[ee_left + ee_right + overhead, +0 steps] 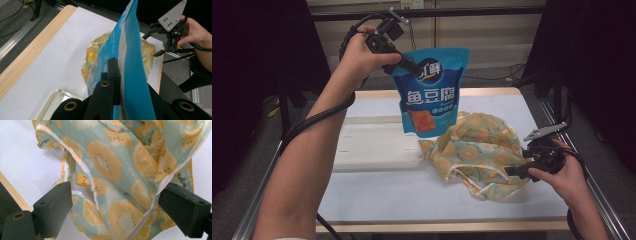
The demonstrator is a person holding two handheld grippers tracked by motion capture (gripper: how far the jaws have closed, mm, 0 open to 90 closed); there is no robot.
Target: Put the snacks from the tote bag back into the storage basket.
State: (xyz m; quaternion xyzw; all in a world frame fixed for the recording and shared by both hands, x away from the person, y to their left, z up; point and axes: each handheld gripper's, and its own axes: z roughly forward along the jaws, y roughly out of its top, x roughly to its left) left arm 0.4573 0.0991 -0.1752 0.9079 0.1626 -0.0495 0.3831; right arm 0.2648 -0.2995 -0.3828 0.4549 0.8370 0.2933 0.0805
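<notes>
A blue snack pouch [432, 90] with a red picture on its front hangs in the air above the table, gripped at its upper left corner. My left gripper [412, 67] is shut on it, and in the left gripper view the pouch [130, 50] stands edge-on between the jaws of this gripper [117, 67]. Below lies a crumpled fabric bag [482, 145] printed with yellow citrus slices. My right gripper [514, 170] is at the bag's right edge. In the right gripper view its jaws [120, 202] stand wide apart with the bag's cloth [112, 165] and white-trimmed rim between them.
A white rectangular tray [377, 145] lies left of the bag, under the pouch's lower corner. The white tabletop [412, 195] has a wooden border and metal frame rails at both sides. Black cables trail from both grippers.
</notes>
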